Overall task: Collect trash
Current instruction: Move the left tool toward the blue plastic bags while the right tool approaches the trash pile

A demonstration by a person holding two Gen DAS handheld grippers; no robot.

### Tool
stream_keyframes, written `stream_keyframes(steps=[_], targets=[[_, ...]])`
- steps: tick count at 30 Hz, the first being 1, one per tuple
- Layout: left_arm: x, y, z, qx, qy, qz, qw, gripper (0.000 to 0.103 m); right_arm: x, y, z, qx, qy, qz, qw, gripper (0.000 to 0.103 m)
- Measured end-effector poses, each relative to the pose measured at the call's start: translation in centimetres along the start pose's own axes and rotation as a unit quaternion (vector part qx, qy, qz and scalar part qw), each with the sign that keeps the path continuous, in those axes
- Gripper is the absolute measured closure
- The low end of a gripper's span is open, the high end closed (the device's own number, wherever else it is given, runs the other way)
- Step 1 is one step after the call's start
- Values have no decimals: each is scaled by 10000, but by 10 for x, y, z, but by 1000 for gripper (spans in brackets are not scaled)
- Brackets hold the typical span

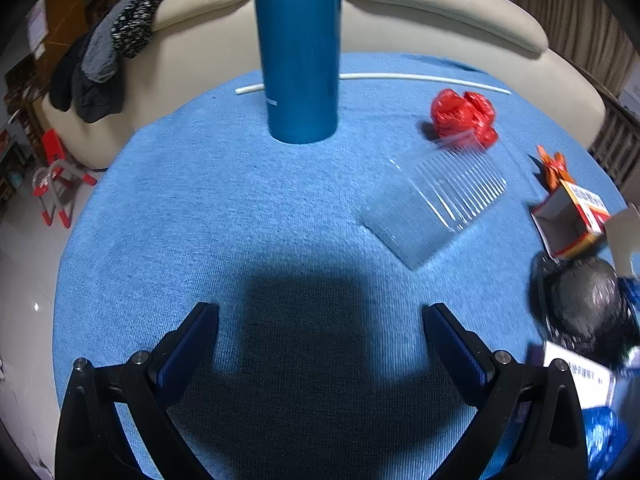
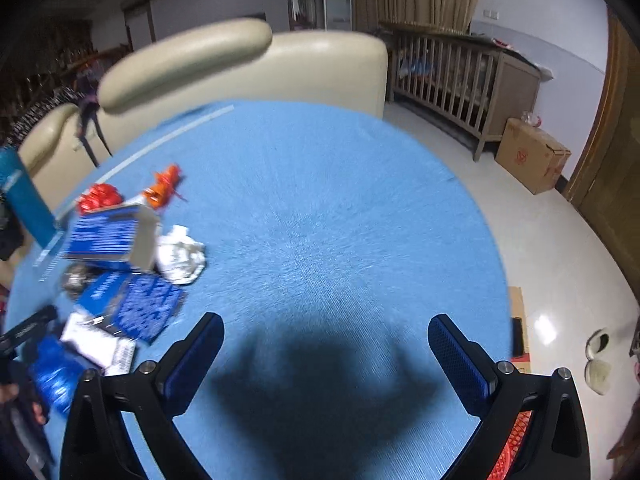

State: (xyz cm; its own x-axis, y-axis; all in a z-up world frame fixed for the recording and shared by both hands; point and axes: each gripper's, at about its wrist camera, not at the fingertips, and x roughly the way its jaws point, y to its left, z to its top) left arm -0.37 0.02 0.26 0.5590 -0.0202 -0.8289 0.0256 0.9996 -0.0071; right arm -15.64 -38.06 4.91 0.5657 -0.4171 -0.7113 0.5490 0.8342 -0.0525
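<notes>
Both tools [image 1: 320, 320] [image 2: 325, 330] spread, empty, over ribbed blue cloth [image 1: 200, 220]; clear ridged plastic tray [image 1: 436, 200] near crumpled red bag [image 1: 464, 116].

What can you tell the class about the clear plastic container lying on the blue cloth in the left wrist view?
The clear plastic container is see-through, thin and ribbed along one side wall, with a flat smooth panel nearer the camera. It looks empty and lies tipped on its side on the blue cloth. The crumpled red plastic bag sits just behind it, near or touching its far edge. Motion blur softens its outline. Neither gripper touches it.
</notes>
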Motion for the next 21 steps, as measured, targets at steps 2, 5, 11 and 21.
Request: stream_keyframes(steps=[2, 5, 11, 21], targets=[[-11, 3, -3, -90, -127, -18, 9999, 0, -17, 2, -4, -2, -104, 111, 9999, 0], [-42, 3, -11, -46, -447, -145, 9989, 0, -34, 10, -12, 40, -228, 236, 9995, 0], [-101, -8, -36, 304, -836, -402, 9952, 0, -55, 21, -31, 282, -265, 721, 9967, 0], [-145, -33, -77, 659, -922, -546, 9921, 0, -92, 24, -63, 392, -500, 1069, 9922, 0]])
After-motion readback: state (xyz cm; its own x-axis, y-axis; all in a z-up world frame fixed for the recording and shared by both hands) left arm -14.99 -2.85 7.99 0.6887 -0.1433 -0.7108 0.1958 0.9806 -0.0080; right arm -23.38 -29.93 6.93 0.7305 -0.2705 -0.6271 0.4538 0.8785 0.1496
